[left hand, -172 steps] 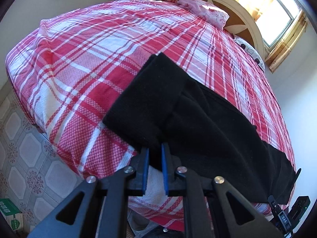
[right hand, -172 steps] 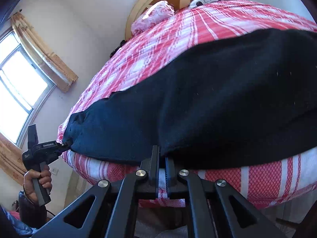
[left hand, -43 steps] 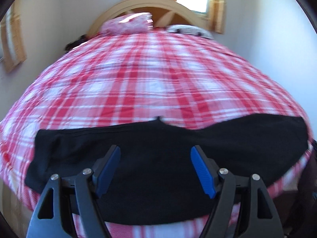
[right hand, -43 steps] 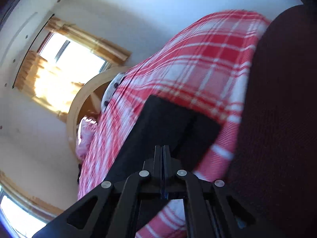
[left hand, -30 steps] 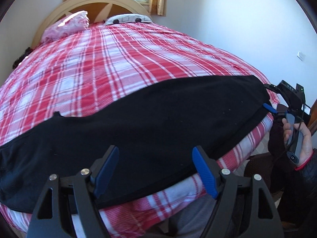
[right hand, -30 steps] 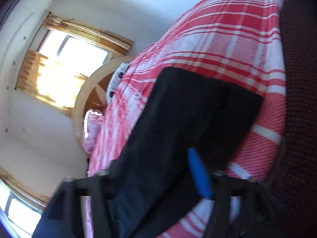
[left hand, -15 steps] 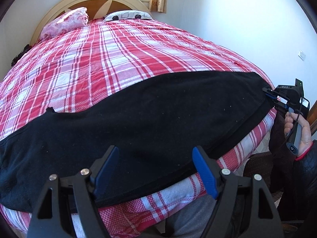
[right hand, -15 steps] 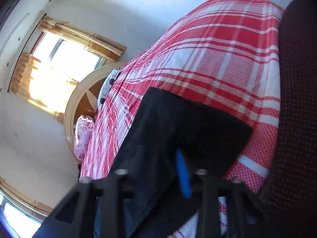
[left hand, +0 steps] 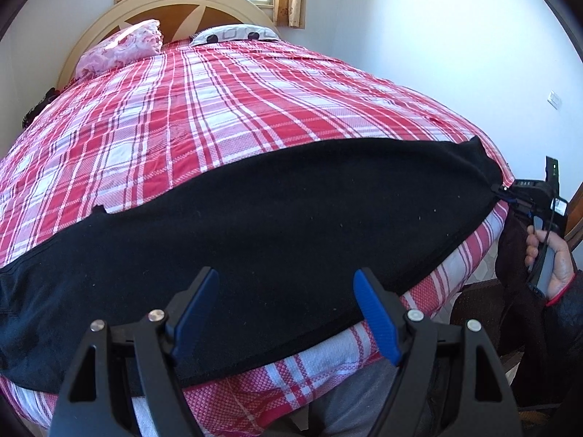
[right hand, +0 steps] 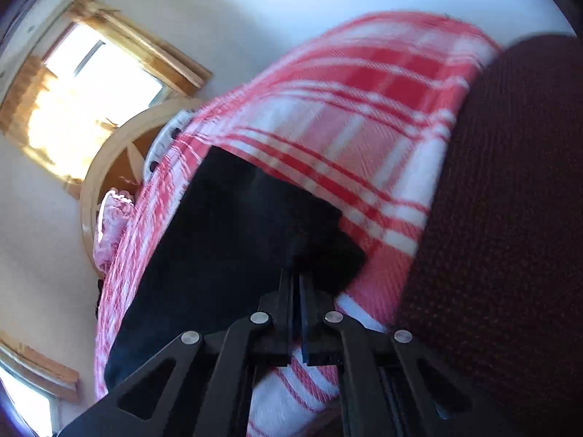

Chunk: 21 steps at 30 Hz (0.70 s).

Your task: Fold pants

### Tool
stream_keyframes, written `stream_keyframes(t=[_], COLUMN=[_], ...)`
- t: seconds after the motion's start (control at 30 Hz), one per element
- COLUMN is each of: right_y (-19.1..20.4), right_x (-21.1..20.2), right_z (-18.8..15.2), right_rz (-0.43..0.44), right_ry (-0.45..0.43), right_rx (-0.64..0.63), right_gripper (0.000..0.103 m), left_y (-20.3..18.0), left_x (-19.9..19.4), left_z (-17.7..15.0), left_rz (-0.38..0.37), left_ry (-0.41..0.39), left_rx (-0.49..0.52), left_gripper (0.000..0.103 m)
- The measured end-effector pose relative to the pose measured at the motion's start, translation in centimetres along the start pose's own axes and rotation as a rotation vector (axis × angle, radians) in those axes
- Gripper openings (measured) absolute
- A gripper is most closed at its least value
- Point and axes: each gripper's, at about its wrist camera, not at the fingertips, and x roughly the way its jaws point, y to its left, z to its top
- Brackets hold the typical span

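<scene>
Stretching in a long band across the middle of the left wrist frame, the black fleece pants (left hand: 277,233) lie flat on the red-and-white plaid bedspread (left hand: 218,109), running from the lower left edge to the right side. At the bottom centre of that frame, the left gripper (left hand: 286,313) hangs over the pants' near hem with its blue-padded fingers (left hand: 375,315) spread wide, nothing between them. At the right edge of the frame, the right gripper (left hand: 504,190) pinches the pants' corner, held by a bare hand (left hand: 554,258). In the right wrist frame, that gripper (right hand: 296,284) sits at lower centre, jaws pressed together on the dark cloth (right hand: 233,240), though the picture is blurred. A cream arched wooden headboard (left hand: 175,3) and pink floral pillow (left hand: 120,45) fill the upper left of the left wrist frame. A dark maroon woven surface (right hand: 510,218) fills the right side of the right wrist frame.
</scene>
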Motion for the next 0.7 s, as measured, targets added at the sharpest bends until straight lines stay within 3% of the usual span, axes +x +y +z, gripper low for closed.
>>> stream_keyframes(t=[0.03, 0.1, 0.17, 0.27, 0.37, 0.5, 0.7], right_y=[0.3, 0.1, -0.8, -2.0, 0.0, 5.7, 8.9], right_x=[-0.1, -0.2, -0.4, -3.5, -6.4, -5.4, 2.5], right_z=[0.1, 0.7, 1.4, 1.4, 1.2, 1.8, 3.1], right_rz=[-0.011, 0.012, 0.050, 0.021, -0.009, 0.009, 0.024], right_ry=[0.005, 0.038, 0.057, -0.074, -0.206, -0.181, -0.007], right_rx=[-0.015, 0.005, 0.100, 0.172, 0.081, -0.166, -0.232], right_gripper=[0.007, 0.021, 0.031, 0.035, 0.035, 0.035, 0.035], left_y=[0.0, 0.3, 0.7, 1.0, 0.5, -1.1, -2.0], left_x=[-0.1, -0.3, -0.4, -0.1, 0.4, 1.9, 4.2], left_z=[0.0, 0.0, 0.1, 0.3, 0.9, 1.6, -0.1], left_rz=[0.004, 0.015, 0.018, 0.026, 0.036, 0.027, 0.045], left_ry=[-0.003, -0.011, -0.015, -0.013, -0.017, -0.006, 0.070], left_rx=[0.001, -0.002, -0.015, -0.023, -0.005, 0.021, 0.035], left_gripper=[0.079, 0.079, 0.079, 0.079, 0.079, 0.079, 0.079])
